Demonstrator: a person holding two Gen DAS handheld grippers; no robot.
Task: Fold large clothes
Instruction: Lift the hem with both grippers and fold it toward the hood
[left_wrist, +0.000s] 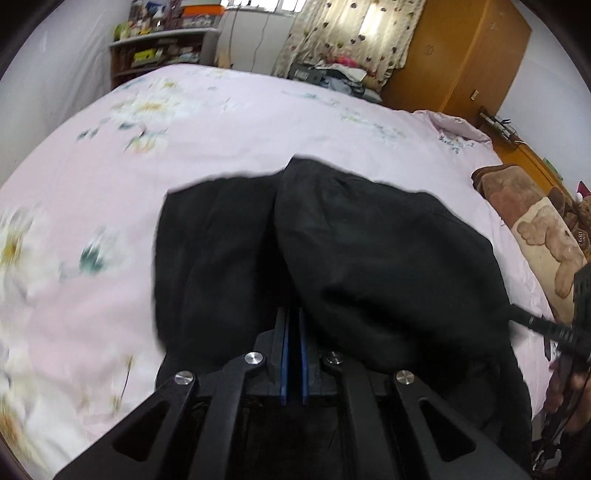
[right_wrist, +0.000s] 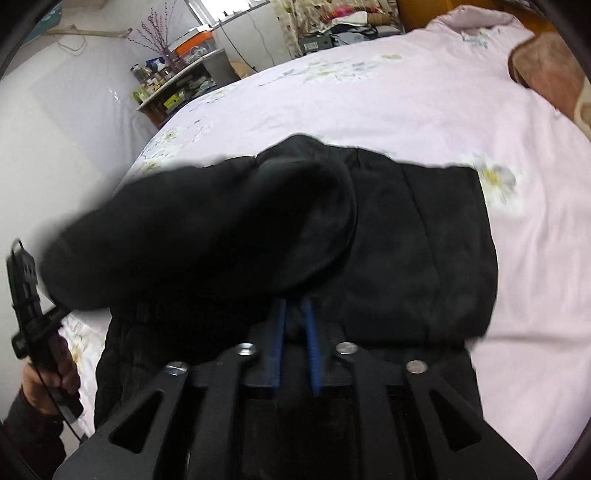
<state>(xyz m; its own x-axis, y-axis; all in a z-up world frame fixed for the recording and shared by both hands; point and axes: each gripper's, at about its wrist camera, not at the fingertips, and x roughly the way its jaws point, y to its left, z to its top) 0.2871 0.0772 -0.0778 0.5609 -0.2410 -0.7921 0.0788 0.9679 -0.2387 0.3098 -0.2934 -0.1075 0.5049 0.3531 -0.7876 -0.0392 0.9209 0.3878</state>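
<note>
1. Pink floral bedspread (left_wrist: 258, 122) fills the ground in front of you, and the black garment (left_wrist: 369, 251) lies on it just ahead of both tools, its far edge partway up the bed.
2. Your left gripper (left_wrist: 293, 314) has its blue pads (left_wrist: 283, 354) pressed together on a fold of that black cloth; the fabric bunches up right off the tips and drapes away to the right.
3. Over on the right edge of the left wrist view you can see your other tool and the hand around it (left_wrist: 569, 384), close by.
4. Your right gripper (right_wrist: 295, 306) shows its blue pads (right_wrist: 312, 343) slightly parted, with a dark wad of cloth sitting between them; whether they press on it, I cannot tell.
5. From the right wrist view, a thick hump of the garment (right_wrist: 221, 236) rises in front of the tips and stretches left, while a flatter layer (right_wrist: 424, 258) lies spread on the bedspread (right_wrist: 406, 110) to the right.
6. Your left hand (right_wrist: 48, 384) grips its handle at the lower left of that view, a dark sleeve (right_wrist: 29, 443) below it.
7. Behind the bed you have a cluttered shelf (left_wrist: 159, 51), a patterned curtain (left_wrist: 351, 33) and a wooden wardrobe (left_wrist: 461, 59); a brown teddy-bear blanket (left_wrist: 546, 236) lies at the bed's right side.
</note>
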